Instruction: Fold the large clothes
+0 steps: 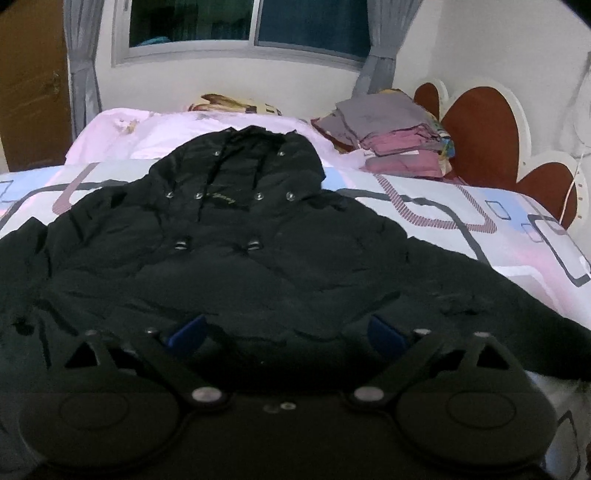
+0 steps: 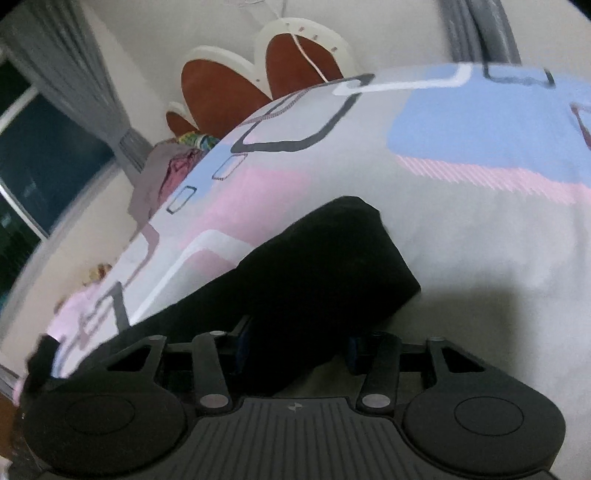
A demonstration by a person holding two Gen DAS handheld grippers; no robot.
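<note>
Black jacket (image 1: 236,258) sleeve (image 2: 325,280) lies between the right gripper's (image 2: 299,347) jaws.

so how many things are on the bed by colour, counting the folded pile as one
black: 1, the padded hooded jacket
grey and maroon: 1, the folded clothes pile
yellow and brown print: 1, the pillow at the far edge
total: 3

Black hooded jacket (image 1: 229,258): spread flat on patterned bed (image 1: 461,221), hood toward window (image 1: 251,26). Left tool (image 1: 286,334): blue pads apart over jacket's near hem. Folded clothes stack (image 1: 399,144): beyond jacket, right, beside headboard (image 1: 484,136).
</note>
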